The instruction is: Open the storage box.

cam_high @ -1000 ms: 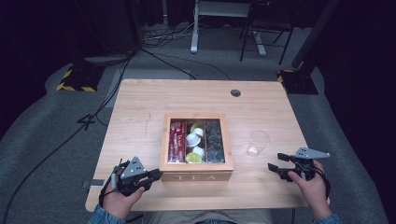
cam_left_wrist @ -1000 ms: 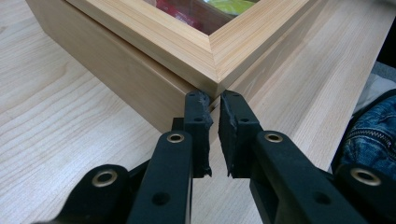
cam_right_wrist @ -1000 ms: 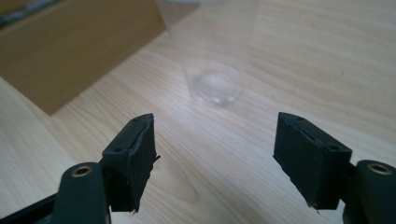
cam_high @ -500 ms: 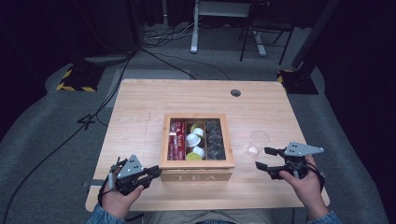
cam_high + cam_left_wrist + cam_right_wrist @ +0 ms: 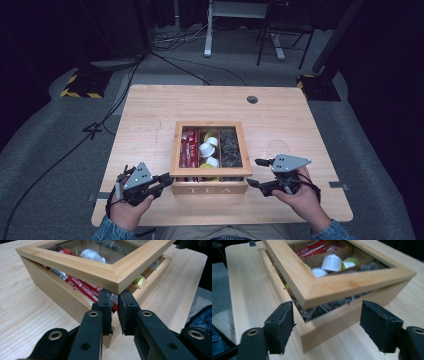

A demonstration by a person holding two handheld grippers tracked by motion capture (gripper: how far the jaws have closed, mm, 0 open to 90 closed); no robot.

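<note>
A wooden tea box (image 5: 210,189) with a glass-paned lid stands mid-table, holding red packets (image 5: 189,148), white capsules (image 5: 207,149) and dark tea bags (image 5: 230,148). In the left gripper view the lid (image 5: 100,267) is raised a little off the box wall (image 5: 50,287). My left gripper (image 5: 114,296) is shut with nothing between its jaws, and its tips sit right under the lid's front corner. At the box's front left it appears as the left gripper (image 5: 167,179). My right gripper (image 5: 254,173) is open just off the front right corner. Its jaws flank the lid corner (image 5: 352,282) without touching.
A clear drinking glass (image 5: 276,148) stands on the table (image 5: 150,115) to the right of the box, just behind my right gripper. A round cable hole (image 5: 252,99) lies near the far edge. Chair and desk legs stand on the floor beyond.
My right gripper has moved left and up, from the table's right side to the box's front right corner. The left gripper has stayed at the front left corner.
</note>
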